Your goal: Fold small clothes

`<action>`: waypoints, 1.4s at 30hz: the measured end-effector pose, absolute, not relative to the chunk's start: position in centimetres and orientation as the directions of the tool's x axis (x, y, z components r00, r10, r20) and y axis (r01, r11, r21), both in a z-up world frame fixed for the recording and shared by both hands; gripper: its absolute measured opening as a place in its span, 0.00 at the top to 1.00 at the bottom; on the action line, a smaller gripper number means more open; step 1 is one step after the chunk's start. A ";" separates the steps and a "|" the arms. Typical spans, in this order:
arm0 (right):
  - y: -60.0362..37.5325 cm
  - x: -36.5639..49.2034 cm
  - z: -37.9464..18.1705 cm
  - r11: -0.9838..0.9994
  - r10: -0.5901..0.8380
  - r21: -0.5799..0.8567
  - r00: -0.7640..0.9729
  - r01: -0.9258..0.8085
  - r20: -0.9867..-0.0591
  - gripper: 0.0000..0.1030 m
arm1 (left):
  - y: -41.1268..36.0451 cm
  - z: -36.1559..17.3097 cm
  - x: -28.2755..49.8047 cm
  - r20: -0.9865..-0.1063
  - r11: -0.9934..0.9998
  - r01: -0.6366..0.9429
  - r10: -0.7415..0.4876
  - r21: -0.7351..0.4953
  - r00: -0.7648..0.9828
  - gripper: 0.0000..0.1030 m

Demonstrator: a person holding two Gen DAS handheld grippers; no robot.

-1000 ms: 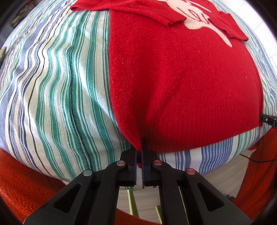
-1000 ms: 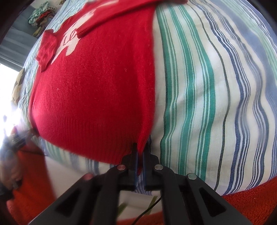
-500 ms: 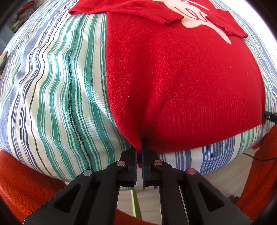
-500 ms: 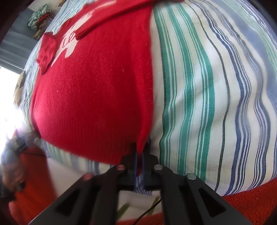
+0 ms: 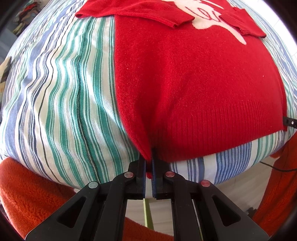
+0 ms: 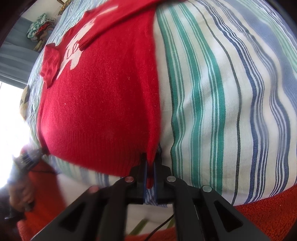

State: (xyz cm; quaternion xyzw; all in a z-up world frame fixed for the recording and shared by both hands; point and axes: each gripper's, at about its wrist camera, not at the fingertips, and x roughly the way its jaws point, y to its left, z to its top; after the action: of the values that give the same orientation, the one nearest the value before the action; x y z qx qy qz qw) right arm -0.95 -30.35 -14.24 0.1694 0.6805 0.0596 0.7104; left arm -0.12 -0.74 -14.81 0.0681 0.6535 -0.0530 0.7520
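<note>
Left tongs (image 5: 148, 166) pinch the red knit sweater (image 5: 194, 83) at its near ribbed hem corner. Right tongs (image 6: 150, 166) hold the opposite hem corner, jaws opening slightly, fabric between them. Sweater lies flat on a striped cotton sheet (image 5: 65, 92), sleeves folded across the white chest motif (image 5: 207, 16). Fuzzy orange blanket (image 5: 27, 194) borders the near edge. Bare sheet on both sides.

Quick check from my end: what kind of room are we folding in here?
Probably a bedroom: the red sweater lies on a soft, puffy striped bedcover, an orange fleece blanket sits at its edge, and a heap of clothes is piled in the background.
</note>
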 end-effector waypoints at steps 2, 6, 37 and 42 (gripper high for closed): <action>-30.9 -1.1 -14.0 0.926 0.331 0.339 0.075 0.166 -0.941 0.91 | -1.0 -14.4 -0.3 -0.992 0.985 0.169 0.016 0.037 0.128 0.89; -31.7 -1.5 -13.4 0.913 0.352 0.361 0.079 0.188 -0.933 0.81 | -0.7 -13.9 -0.9 -0.996 0.989 0.146 0.010 0.023 0.087 0.53; -25.3 -1.9 -10.6 0.987 0.128 0.118 0.091 -0.114 -0.988 0.63 | -2.4 -10.5 -0.4 -0.963 0.950 0.294 0.028 0.110 0.270 0.22; -26.7 -1.2 -5.5 0.984 0.140 0.123 0.129 -0.132 -0.982 0.63 | 3.4 -7.3 -0.3 -0.932 0.994 0.085 0.037 0.073 0.361 0.21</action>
State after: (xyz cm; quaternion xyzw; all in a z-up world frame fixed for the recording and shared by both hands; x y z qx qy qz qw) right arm -1.19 -26.70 -5.50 0.0030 0.6538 0.0907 0.7512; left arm -0.28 3.36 -7.27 0.0542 0.5650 -0.0146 0.8232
